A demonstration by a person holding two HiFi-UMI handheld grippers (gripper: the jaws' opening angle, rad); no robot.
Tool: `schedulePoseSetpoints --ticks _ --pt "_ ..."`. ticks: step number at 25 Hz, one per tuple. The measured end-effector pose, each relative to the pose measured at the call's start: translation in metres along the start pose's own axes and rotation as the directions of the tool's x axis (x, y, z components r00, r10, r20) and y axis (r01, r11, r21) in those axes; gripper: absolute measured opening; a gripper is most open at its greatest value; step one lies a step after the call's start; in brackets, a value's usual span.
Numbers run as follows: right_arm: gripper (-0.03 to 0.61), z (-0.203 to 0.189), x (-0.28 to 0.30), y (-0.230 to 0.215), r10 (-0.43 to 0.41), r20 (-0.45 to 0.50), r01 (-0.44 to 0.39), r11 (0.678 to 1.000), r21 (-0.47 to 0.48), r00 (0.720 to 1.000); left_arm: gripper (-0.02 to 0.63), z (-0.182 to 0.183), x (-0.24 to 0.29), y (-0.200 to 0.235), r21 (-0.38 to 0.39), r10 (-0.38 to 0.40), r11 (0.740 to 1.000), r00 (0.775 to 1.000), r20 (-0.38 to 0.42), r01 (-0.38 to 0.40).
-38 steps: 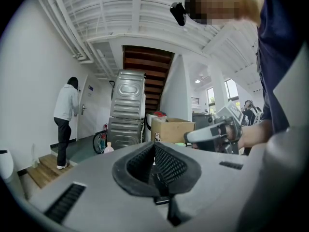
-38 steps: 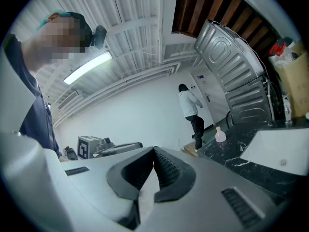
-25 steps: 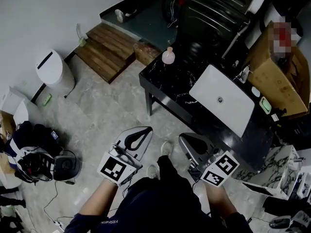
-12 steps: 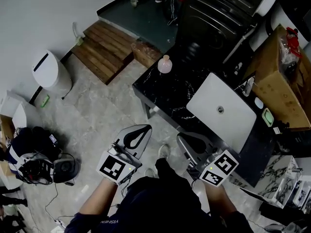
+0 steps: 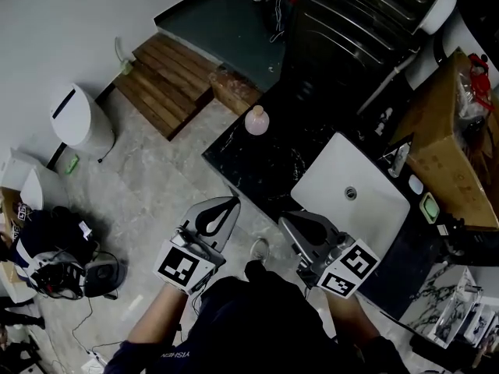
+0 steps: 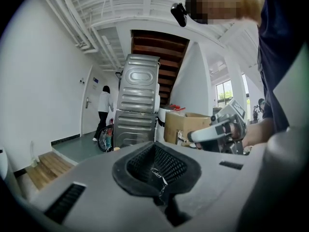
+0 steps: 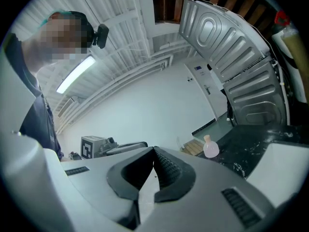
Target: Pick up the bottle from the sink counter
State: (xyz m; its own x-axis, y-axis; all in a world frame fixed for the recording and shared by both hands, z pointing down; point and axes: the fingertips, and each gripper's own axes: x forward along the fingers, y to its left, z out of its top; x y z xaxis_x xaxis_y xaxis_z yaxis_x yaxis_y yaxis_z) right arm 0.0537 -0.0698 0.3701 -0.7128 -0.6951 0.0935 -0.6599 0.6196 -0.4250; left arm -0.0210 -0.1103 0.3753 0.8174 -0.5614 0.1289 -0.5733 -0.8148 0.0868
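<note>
A small pink round bottle (image 5: 256,120) stands upright near the far left corner of the black marble counter (image 5: 261,170). It also shows small and far off in the right gripper view, bottle (image 7: 211,148). A white sink basin (image 5: 351,193) sits to its right. My left gripper (image 5: 225,206) hangs over the floor just short of the counter's near edge, shut and empty. Beside it, my right gripper (image 5: 290,223) is over that near edge, its pads (image 7: 164,166) together with nothing held. Both are well short of the bottle.
A white bin (image 5: 78,119) and a wooden platform (image 5: 175,76) lie to the left. Grey metal machines (image 5: 359,22) stand behind the counter, and a cardboard box (image 5: 452,154) is at the right. Bags and cables (image 5: 47,248) are on the floor at the left. A person's foot (image 5: 258,249) is below the counter.
The counter and bottle have slid down and left in the head view, closer to the grippers. Both grippers keep their pose and stay shut.
</note>
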Motion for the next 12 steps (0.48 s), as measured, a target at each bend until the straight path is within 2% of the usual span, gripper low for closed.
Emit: schedulePoseSetpoints --ticks 12 --pt "0.023 0.015 0.007 -0.036 0.01 -0.001 -0.01 1.0 -0.001 1.0 0.008 -0.006 0.034 0.017 -0.003 0.018 1.0 0.999 -0.03 -0.018"
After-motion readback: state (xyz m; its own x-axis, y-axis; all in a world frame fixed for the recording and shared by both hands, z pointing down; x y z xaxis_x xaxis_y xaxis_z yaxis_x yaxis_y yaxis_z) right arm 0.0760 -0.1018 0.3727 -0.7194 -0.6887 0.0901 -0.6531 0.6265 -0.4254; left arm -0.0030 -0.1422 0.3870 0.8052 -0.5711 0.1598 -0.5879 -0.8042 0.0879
